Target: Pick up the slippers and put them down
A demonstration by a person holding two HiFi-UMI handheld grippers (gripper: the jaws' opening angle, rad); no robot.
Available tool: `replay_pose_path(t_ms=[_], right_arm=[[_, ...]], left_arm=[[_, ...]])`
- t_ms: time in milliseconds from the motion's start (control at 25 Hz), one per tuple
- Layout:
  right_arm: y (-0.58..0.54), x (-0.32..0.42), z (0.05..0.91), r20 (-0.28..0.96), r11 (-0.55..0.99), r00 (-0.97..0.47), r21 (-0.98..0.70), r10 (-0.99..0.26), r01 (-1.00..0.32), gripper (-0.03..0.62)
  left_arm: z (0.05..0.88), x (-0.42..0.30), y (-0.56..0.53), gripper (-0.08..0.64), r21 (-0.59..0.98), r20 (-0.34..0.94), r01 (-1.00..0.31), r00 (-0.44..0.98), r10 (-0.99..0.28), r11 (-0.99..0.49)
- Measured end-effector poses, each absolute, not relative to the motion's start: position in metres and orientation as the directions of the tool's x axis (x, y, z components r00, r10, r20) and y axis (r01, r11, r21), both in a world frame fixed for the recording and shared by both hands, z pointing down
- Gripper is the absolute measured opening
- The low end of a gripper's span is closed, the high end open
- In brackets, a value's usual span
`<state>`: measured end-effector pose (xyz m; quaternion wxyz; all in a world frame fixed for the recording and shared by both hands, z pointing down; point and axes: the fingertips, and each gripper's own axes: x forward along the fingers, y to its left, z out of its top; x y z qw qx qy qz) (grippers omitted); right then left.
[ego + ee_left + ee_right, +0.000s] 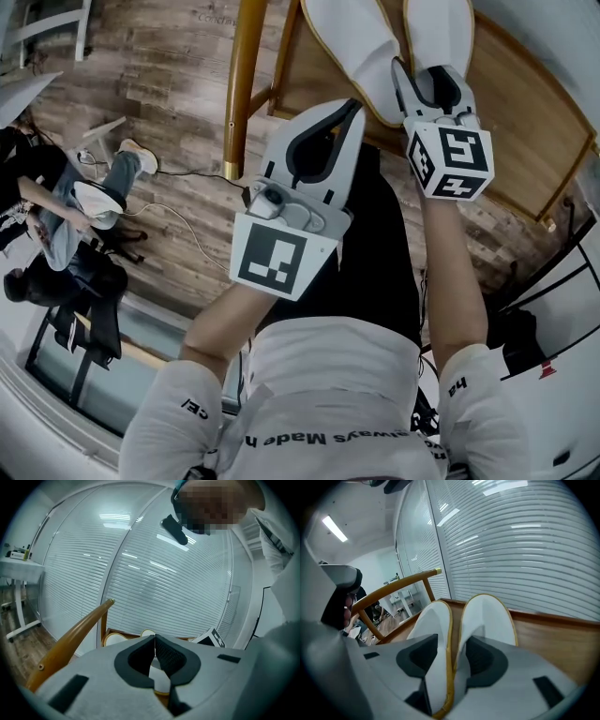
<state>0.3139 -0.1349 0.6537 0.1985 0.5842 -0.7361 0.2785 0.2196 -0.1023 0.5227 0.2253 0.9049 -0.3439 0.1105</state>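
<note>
Though crowded by arms in the head view, shows most widely a grey-brown wood-plank floor (178, 84), spread over the left. Shows next, far and to the right, a brown wooden chair seat (525, 122), bounded on its left by a curved golden-brown wooden rail (246, 84). Bears on that seat a pair of flat white slippers with yellow-gold trim, a left slipper (352, 47) and a right slipper (439, 33), lying just beside each other with toes pointing far. Brings to their near ends the grey two-jaw right gripper (433, 82), jaws spread wide, one on either side of the pair's near ends, pads not visibly pressing, so gripping nothing. Sets the matching grey left gripper (354, 108) nearer and to the left, tips near the left slipper's near end, jaws closed tip to tip on nothing.
</note>
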Motion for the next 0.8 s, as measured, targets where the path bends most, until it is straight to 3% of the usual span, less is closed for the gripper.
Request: replay_pose_path(t_ms=[480,680,800], right_arm=[[-0.161,0.304,0.66,0.652,0.17,-0.145,-0.025,-0.744,-0.985,0.184],[-0.169,0.309,0.659,0.645,0.158,-0.094,0.042,-0.759,-0.987,0.053],[-0.17,0.309,0.658,0.64,0.159,-0.1,0.036,-0.762,-0.987,0.034]], left_arm=[[0.527,0.205,-0.115,0.012,0.346,0.352,-0.682,0.731,-0.584,-0.645],[0.529,0.202,-0.113,0.012,0.353,0.363,-0.683,0.73,-0.579,-0.64],[0.527,0.199,-0.114,0.012,0.353,0.365,-0.686,0.727,-0.582,-0.636]])
